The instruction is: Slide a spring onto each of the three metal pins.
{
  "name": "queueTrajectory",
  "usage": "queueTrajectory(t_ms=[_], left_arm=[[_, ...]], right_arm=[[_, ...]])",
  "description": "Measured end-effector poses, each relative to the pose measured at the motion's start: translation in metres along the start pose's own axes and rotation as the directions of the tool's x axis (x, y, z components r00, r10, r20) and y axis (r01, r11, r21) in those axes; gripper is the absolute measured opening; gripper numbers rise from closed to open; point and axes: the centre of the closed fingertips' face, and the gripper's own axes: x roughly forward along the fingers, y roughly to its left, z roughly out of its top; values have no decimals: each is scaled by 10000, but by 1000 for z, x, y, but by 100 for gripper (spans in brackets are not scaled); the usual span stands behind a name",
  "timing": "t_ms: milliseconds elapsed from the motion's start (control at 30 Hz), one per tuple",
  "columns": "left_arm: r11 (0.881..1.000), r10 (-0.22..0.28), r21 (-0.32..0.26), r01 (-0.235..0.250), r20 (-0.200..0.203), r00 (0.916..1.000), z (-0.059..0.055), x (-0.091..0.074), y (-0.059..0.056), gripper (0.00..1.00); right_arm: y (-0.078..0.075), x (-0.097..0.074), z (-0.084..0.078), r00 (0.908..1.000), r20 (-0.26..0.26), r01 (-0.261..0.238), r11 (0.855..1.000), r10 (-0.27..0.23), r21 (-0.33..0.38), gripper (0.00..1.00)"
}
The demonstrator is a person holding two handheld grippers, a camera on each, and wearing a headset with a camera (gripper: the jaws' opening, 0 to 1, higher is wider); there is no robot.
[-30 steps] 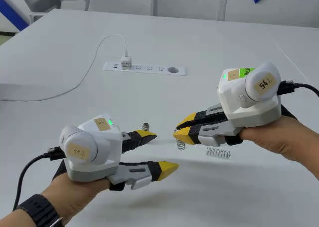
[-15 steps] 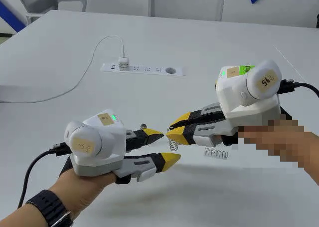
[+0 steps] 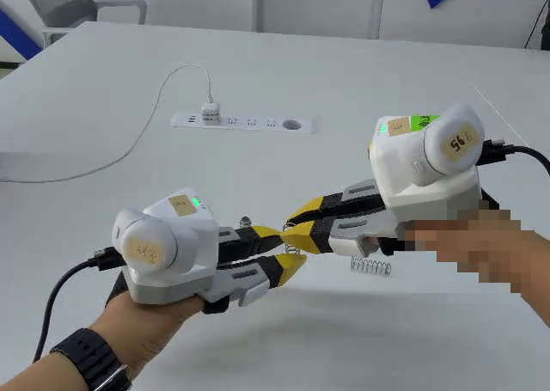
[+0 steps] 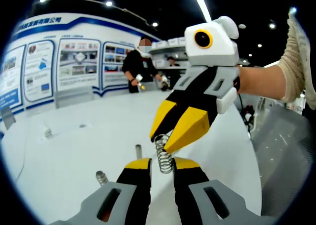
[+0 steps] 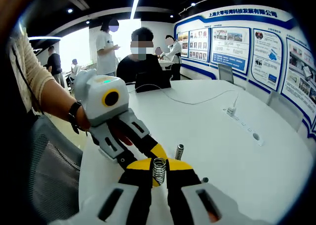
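My right gripper [image 3: 290, 229] is shut on the top of a small steel spring [image 3: 295, 248], held in the air above the white table. In the left gripper view the right gripper [image 4: 161, 141] comes in from the upper right, and the spring [image 4: 163, 158] hangs down from it. My left gripper [image 4: 162, 163] is open, with its jaws narrowly either side of the spring's lower end. A bare pin [image 4: 138, 151] and a pin wearing a spring [image 4: 101, 177] stand on the table beyond. A second spring [image 3: 370, 265] lies loose under the right gripper.
A white power strip [image 3: 242, 122] with a plugged charger [image 3: 209, 111] and its cable lies farther back on the table. Grey chairs stand at the far edge. People [image 5: 143, 62] sit and stand beyond the table in the right gripper view.
Both grippers have come together: the right one carried the spring leftward, and the left one rose to meet it. The left jaws have narrowed around the spring's lower end.
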Motion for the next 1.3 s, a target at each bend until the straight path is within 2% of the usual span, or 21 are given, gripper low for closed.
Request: queueTrajectory(t_ms=[133, 733, 1033, 1300], left_arm=[[10000, 19, 47, -19, -51, 10000, -1, 0, 0, 12], [9999, 96, 102, -95, -57, 9999, -1, -1, 0, 12], [10000, 47, 49, -47, -88, 10000, -3, -2, -1, 21], [9995, -37, -302, 36, -9, 10000, -5, -7, -3, 32]], right_arm=[[-2, -1, 0, 10000, -11, 43, 10000, -43, -32, 11], [-1, -3, 0, 9999, -80, 77, 9998, -78, -196, 11], [-4, -4, 1, 9999, -79, 131, 9997, -132, -208, 11], [-12, -8, 3, 9995, -66, 301, 9993, -303, -241, 11]])
